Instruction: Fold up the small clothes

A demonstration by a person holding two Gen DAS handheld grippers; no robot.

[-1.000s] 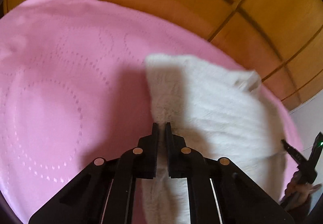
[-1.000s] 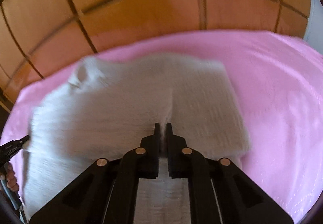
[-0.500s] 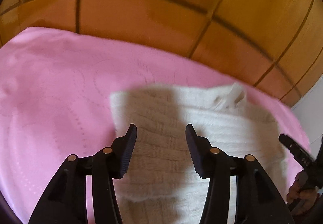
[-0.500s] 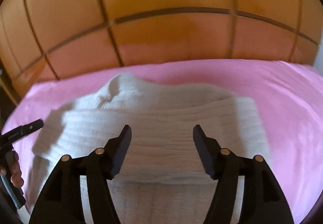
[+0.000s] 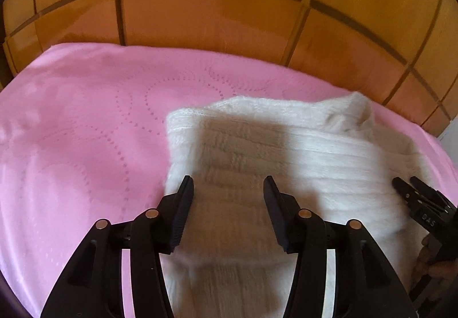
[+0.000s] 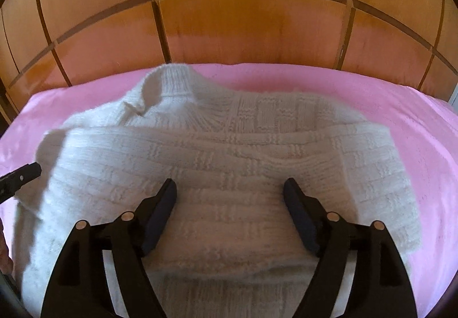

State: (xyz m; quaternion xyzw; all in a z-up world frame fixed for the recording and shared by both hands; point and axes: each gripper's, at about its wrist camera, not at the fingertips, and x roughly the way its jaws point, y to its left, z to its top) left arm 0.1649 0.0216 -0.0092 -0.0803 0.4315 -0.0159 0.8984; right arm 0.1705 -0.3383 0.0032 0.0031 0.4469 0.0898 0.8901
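Both tools empty, jaws spread wide. Left gripper (image 5: 226,186) hovering over the left flank of the sweater (image 5: 286,151), right gripper (image 6: 229,189) over the middle of it. Sweater (image 6: 229,146) flat on the pink cover (image 6: 415,106), collar (image 6: 174,83) away at 11 o'clock in the right view, a folded band of knit lying crosswise at 12 o'clock just past the fingertips. Long axis now side to side, 9 to 3. Near hem running under both tools toward 6 o'clock.

In the left view, sweater's left edge at 11 o'clock, close by the left finger (image 5: 183,203); bare cover (image 5: 71,146) filling 9 to 10. Other tool's tip (image 5: 412,194) showing at 3 o'clock, over the knit.

Likely next: near hem up toward the collar, or a side flap across. Left tool nearer the left edge, right tool nearer the right edge at 3 o'clock.

Soft, quilted cover, some give underfoot. Wood panels (image 6: 243,17) behind, squared by dark grooves; a pale strip of wall (image 5: 450,134) at far right.
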